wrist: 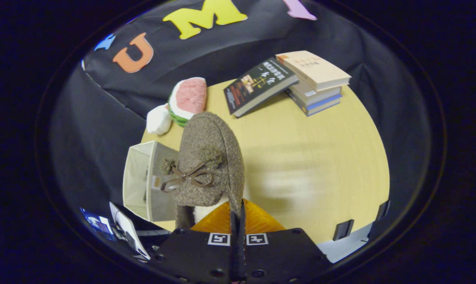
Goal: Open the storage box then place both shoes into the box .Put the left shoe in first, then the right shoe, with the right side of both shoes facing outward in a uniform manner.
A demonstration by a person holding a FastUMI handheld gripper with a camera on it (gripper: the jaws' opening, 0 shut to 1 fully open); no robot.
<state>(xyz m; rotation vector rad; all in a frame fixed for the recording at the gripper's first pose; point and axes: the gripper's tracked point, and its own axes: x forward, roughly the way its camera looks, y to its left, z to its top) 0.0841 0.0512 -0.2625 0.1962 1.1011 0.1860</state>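
- Now, gripper: fingers drawn tight together, pinching the heel-side rim of the shoe between them; no gap shows between the two.
- Shoe: a brown fuzzy slipper with a small bow and pompoms on top, hanging off the table, its toe pointing away from the gripper and its white lining showing near the fingers.
- Box: a pale storage box, just left of the shoe and partly behind it; its open mouth faces the shoe, and something small sits inside, too dim to name.
- Plush watermelon slice and a white plush: beyond the shoe's toe, at the table's far edge.
- Books: beyond and right of the shoe, one dark volume leaning on a stack; well apart from the shoe.
- Judgement, stage: the box looks open and the shoe is being carried toward it; which shoe of the pair this is cannot be told.
- Risk 1: the grip takes only a thin edge of soft rim, so the shoe may swing or slip out if turned sharply.
- Risk 2: the toe may catch the near wall of the box and push the light box along the table.
- Risk 3: a twist during entry could leave the wrong side of the shoe facing outward.
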